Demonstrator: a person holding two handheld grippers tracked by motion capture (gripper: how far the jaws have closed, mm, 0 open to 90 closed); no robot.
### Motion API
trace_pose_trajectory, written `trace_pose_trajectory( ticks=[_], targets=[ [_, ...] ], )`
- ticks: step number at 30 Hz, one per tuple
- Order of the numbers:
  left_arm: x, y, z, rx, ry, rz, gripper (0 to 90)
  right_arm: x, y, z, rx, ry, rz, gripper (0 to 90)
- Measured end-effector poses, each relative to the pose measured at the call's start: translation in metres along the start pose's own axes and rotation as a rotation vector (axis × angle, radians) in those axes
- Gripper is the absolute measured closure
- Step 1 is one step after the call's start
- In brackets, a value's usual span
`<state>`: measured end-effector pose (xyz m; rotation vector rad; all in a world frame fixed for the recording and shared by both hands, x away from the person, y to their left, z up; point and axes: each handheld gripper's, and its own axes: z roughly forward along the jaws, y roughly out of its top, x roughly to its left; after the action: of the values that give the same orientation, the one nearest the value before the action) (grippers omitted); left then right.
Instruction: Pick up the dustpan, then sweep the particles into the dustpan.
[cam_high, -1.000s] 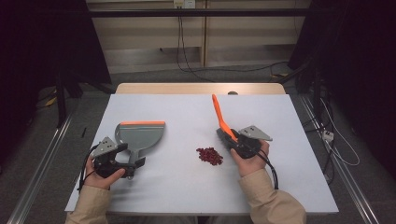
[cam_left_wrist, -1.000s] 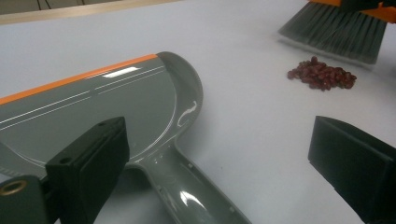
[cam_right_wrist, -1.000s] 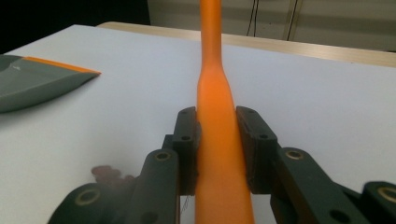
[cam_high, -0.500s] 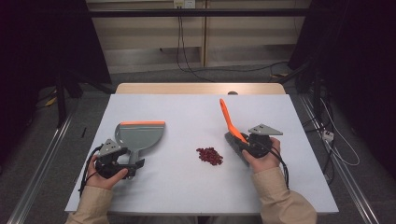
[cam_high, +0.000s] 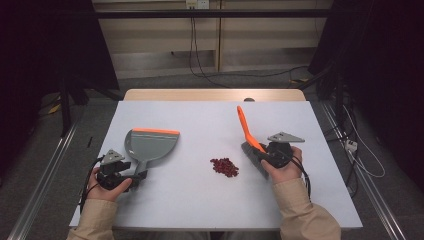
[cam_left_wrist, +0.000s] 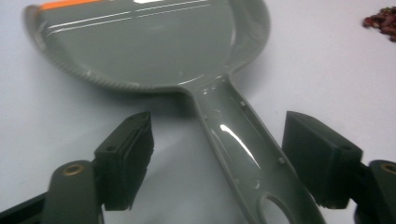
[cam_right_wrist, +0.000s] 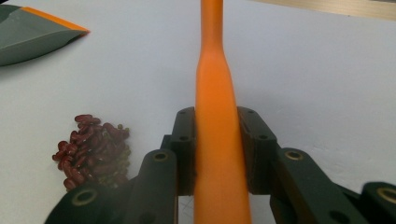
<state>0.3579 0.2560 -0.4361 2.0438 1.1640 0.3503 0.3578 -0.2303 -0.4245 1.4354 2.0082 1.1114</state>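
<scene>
Right tongs (cam_high: 263, 156) shifted right, brush (cam_high: 247, 135) bristles hidden.

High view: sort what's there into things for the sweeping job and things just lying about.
For the job:
- dustpan
- brush
- pile of beans
- left gripper
- right gripper

Lying about:
- cables on the floor
- white plug

In the right gripper view the orange brush handle (cam_right_wrist: 215, 116) runs off the top and bottom edges, and its bristle head is hidden below the jaws. The grey dustpan (cam_right_wrist: 28, 32) is cut off at the upper left corner. In the left gripper view the dustpan's handle (cam_left_wrist: 247, 154) leaves the bottom edge, and the red beans (cam_left_wrist: 384, 21) are cropped at the right edge.
</scene>
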Motion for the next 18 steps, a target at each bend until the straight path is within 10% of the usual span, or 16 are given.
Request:
trace_pose_trajectory(
  ticks=[18],
  targets=[
    [-0.002, 0.024, 0.034, 0.144, 0.06, -0.089, 50.1, 0.005, 0.001, 0.001, 0.005, -0.005, -0.041, 70.7]
  ],
)
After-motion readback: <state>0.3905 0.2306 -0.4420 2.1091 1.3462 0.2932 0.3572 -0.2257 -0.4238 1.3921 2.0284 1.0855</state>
